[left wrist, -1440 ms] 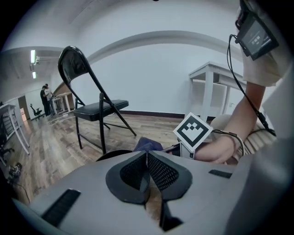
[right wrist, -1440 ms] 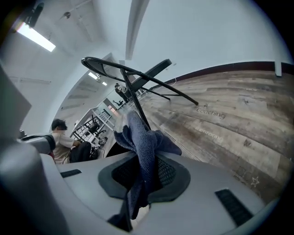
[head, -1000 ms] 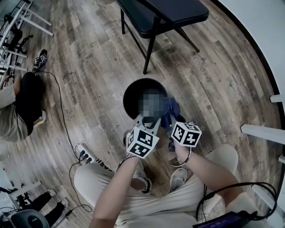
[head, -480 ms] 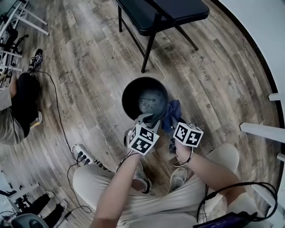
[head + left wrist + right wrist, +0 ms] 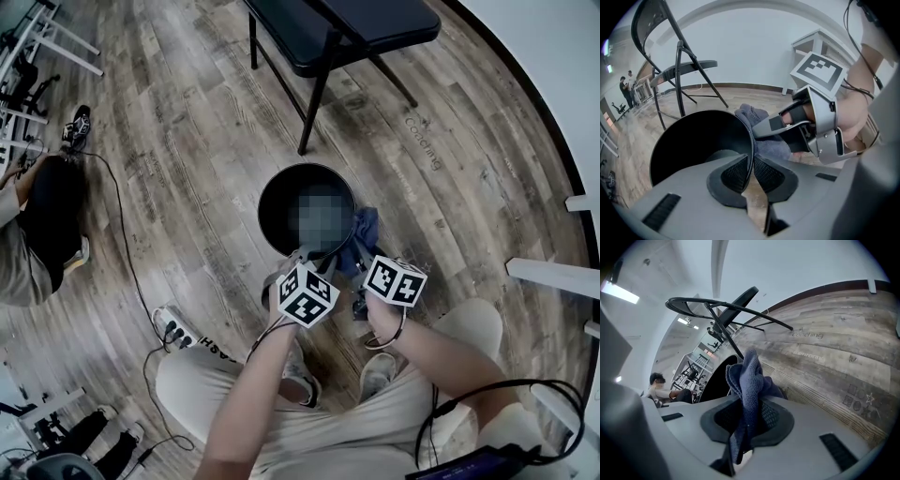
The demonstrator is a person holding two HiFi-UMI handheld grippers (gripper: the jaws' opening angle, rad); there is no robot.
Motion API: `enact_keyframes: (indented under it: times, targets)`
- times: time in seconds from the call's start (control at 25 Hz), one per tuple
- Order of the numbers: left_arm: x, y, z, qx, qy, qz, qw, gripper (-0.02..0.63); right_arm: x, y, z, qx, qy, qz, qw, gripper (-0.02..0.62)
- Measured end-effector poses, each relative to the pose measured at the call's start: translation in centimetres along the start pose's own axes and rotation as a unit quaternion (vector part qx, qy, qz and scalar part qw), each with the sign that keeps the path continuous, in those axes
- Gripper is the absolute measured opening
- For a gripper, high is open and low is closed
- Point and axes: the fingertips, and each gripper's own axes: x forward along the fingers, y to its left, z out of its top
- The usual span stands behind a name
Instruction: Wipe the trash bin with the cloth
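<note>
Your left gripper has just been closing, and now its two pads pinch the thin near rim of the black trash bin, one pad inside the wall, one outside. Just to its right, your right gripper is clenched on the blue cloth. The cloth bunches up above the pads and a tail hangs down below them. That bunch sits just ahead of the right jaws, close beside the outside of the bin's wall and next to the stretch of rim you are pinching. Beyond both grippers the bin's dark mouth opens upward as it stands on the wooden floor. Farther out, past the bin, there is a black folding chair, its legs apart from the bin. A white power strip lies on the boards off to the left of your left gripper, and farther out that way a person sits on the floor.
</note>
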Motion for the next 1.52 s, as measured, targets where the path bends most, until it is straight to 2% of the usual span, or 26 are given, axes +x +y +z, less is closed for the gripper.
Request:
enact_keyframes:
  times: [0.32,0.52,0.68,0.84,1.2,1.52]
  targets:
    - [0.2,0.0,0.1,0.013,0.007,-0.006,0.9999,0.041,1.2,-1.4,0.1,0.013,0.001,-0.006,1.0,0.06]
    - [0.2,0.1,0.1,0.02,0.008,-0.008,0.9997,0.037,2.2,-2.1,0.4,0.046,0.013,-0.004,0.999,0.06]
    - [0.3,0.1,0.1,0.024,0.014,-0.014,0.9995,0.034,2.9,-2.6,0.7,0.034,0.026,-0.006,0.999,0.058]
    - [0.4,-0.1,0.1,0.021,0.024,-0.025,0.9992,0.032,4.4,-4.6,-0.4,0.082,0.037,-0.033,0.995,0.057]
    - [0.4,0.1,0.3,0.026,0.022,-0.022,0.9992,0.032,8.3,-9.2,-3.7,0.122,0.053,-0.055,0.99,0.057]
    - [0.5,0.0,0.3,0.033,0.016,-0.015,0.9992,0.032,11.5,-13.0,-6.6,0.104,0.09,-0.084,0.987,0.057]
